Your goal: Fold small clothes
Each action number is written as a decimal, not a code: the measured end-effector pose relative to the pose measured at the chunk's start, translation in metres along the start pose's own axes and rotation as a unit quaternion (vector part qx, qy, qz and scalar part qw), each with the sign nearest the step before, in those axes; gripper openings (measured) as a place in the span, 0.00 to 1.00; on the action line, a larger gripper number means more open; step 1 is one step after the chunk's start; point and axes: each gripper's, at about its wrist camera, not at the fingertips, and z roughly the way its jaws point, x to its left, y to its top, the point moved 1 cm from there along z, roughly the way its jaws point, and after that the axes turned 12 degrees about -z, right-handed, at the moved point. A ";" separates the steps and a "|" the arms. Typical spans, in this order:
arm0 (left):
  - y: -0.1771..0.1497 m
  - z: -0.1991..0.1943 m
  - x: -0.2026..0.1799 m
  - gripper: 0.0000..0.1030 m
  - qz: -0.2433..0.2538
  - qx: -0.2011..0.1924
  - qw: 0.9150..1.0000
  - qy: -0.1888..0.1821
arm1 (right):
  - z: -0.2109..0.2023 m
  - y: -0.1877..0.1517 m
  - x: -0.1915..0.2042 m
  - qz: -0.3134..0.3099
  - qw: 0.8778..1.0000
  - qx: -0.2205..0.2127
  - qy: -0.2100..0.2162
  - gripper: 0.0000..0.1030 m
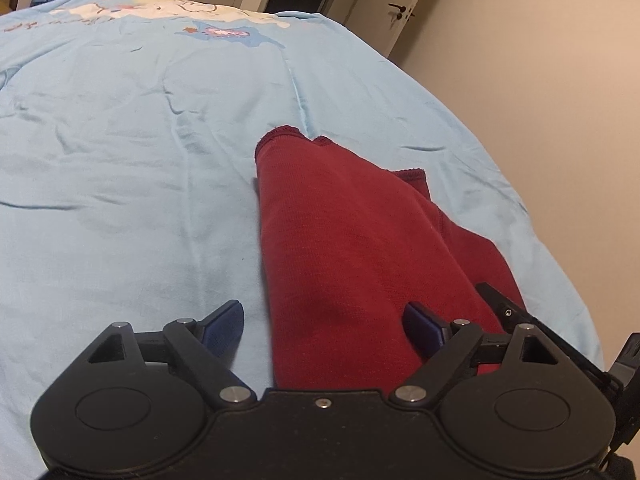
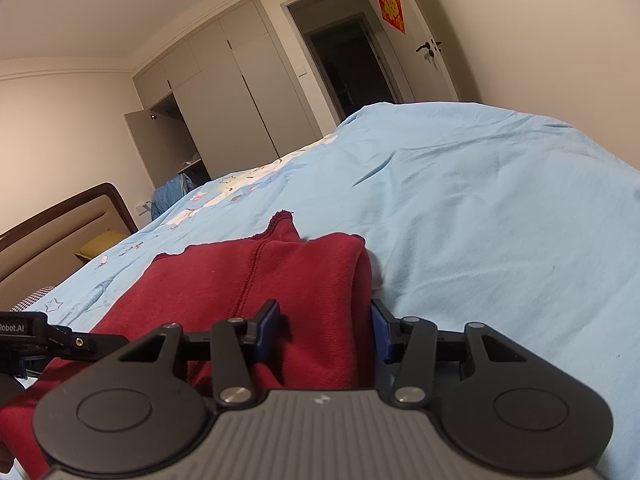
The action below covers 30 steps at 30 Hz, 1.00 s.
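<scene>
Straddling the near edge of the dark red knitted garment [image 1: 352, 248], your left gripper [image 1: 324, 330] has its jaws spread wide, one blue pad on the bare sheet off to the left of the cloth and the other blue pad [image 1: 424, 330] over the red fabric, nothing pinched. That reads as a line-up for a grab: you're framing the straight folded side edge between the jaws so a close would catch it.

Over on the other side, your right gripper [image 2: 324, 330] has a thick rolled fold of the same garment sitting between its jaws, which are parted, with fabric filling the gap. The pads look to be touching the cloth, but I can't tell whether they're truly clamping it or just bracketing it. The serged seam runs up ahead of the left pad, and the rounded fold bulges ahead of the right one.

The garment lies partly folded on the wrinkled light blue bedsheet [image 1: 120, 160], its frayed hem ends pointing away ahead of both sets of jaws. Your two tools sit just beside each other at the near end, which suggests you're setting up to lift that end and carry it toward the far hems. Mind the bulk: a fat roll can slip out of a loose pinch.
</scene>
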 end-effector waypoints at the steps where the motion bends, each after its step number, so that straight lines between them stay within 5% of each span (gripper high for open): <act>1: 0.000 0.000 -0.001 0.84 0.002 0.000 1.000 0.002 | 0.000 0.000 0.000 0.000 1.000 0.000 -0.001 0.51; 15: 0.000 0.001 -0.007 0.63 0.014 0.011 1.000 -0.009 | 0.000 -0.001 0.002 -0.003 1.000 -0.002 -0.003 0.50; 23: -0.001 -0.003 -0.020 0.51 0.043 0.006 0.999 0.001 | -0.003 -0.001 0.009 -0.022 1.000 -0.007 0.002 0.33; 30: 0.001 -0.015 -0.028 0.30 0.062 -0.002 0.998 0.000 | -0.014 0.018 0.021 -0.029 0.999 0.007 0.012 0.20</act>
